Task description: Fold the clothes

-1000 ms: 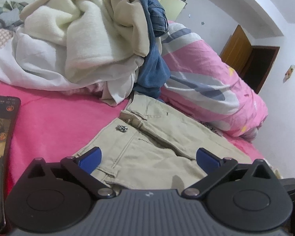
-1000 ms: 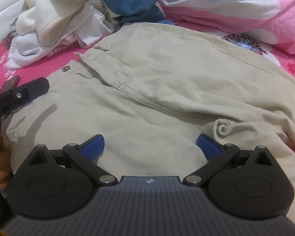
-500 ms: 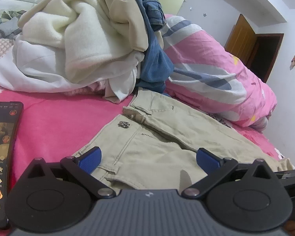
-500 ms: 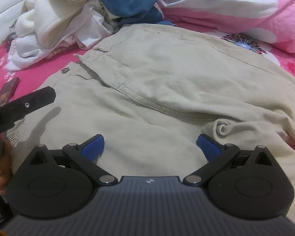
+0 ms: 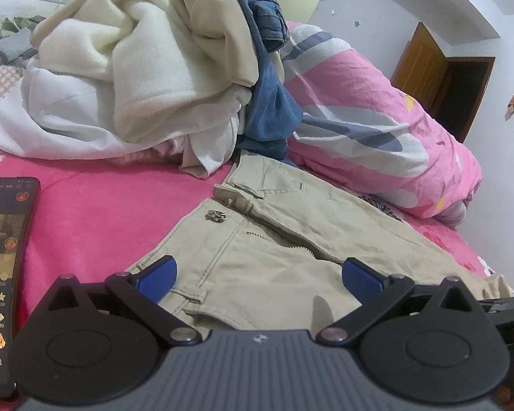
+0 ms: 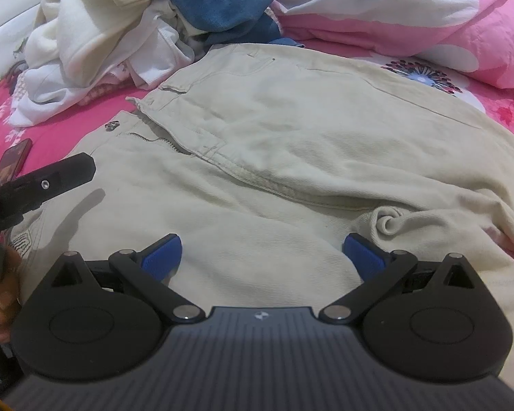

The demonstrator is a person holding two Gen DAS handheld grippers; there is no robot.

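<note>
Your left gripper [image 5: 258, 275] is spread wide, nothing between the blue pads, hovering over the waistband end of the khaki trousers [image 5: 291, 239]. Your right gripper [image 6: 262, 257] is also spread wide and empty, over the seat and leg area of the same trousers [image 6: 291, 144].

The trousers lie flat on the bed [image 5: 96, 212], fly unzipped, metal button [image 5: 216, 215] showing at the waist. Waistband sits just beside the pile of clothes [image 5: 137, 78] at the far side of the bed; the blue jeans [image 5: 270, 113] in that pile touch the trousers' top edge. Pink quilt [image 5: 377, 120] is bunched along the right side of the bed. 1 phone [image 5: 3, 274] lies on the sheet left of your left gripper, screen lit.
</note>
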